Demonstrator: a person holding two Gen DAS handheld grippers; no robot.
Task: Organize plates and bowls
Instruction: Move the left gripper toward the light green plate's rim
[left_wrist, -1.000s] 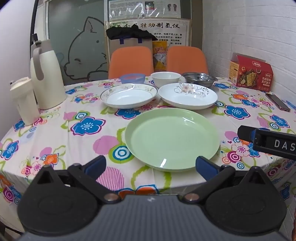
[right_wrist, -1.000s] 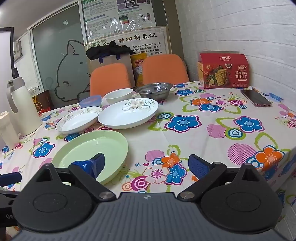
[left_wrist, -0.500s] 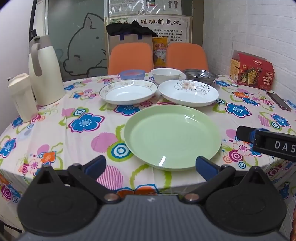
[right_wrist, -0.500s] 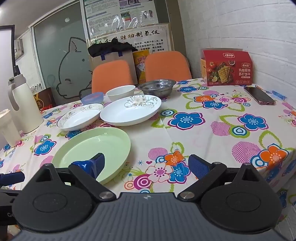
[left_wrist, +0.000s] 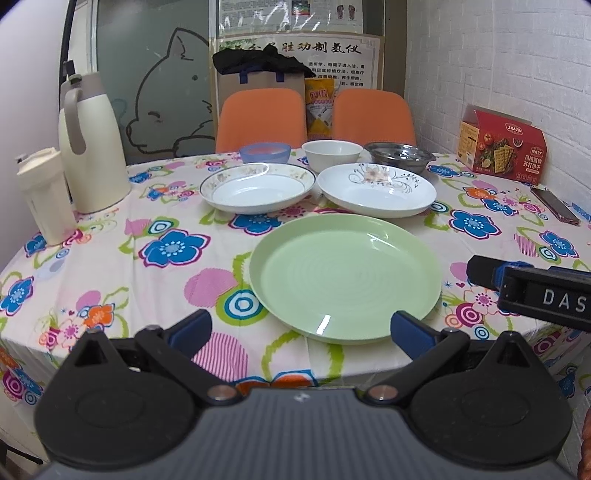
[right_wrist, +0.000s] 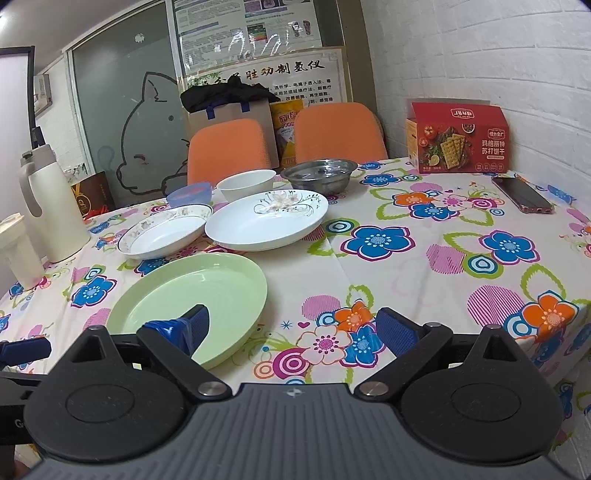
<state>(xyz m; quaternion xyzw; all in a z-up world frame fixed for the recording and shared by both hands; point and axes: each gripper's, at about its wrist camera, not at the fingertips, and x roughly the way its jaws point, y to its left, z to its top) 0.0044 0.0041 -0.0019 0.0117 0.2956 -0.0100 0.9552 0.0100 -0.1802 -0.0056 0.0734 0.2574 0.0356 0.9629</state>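
A green plate (left_wrist: 345, 275) (right_wrist: 199, 291) lies nearest on the flowered table. Behind it sit two white plates, a gold-rimmed plate (left_wrist: 258, 186) (right_wrist: 168, 230) on the left and a flower-painted plate (left_wrist: 376, 188) (right_wrist: 267, 218) on the right. Farther back stand a blue bowl (left_wrist: 264, 152) (right_wrist: 189, 194), a white bowl (left_wrist: 331, 150) (right_wrist: 246, 183) and a steel bowl (left_wrist: 399, 154) (right_wrist: 319, 174). My left gripper (left_wrist: 301, 330) is open at the table's near edge, in front of the green plate. My right gripper (right_wrist: 295, 328) is open too, its left finger over the green plate's near right rim.
A cream thermos jug (left_wrist: 90, 142) and a cream cup (left_wrist: 44, 195) stand at the left. A red cracker box (right_wrist: 458, 136) and a phone (right_wrist: 522, 194) lie at the right by the brick wall. Two orange chairs (left_wrist: 262, 118) stand behind the table.
Both grippers have risen and tilted slightly, so the table sits a little lower in view. The dishes have not moved and both grippers stay open.
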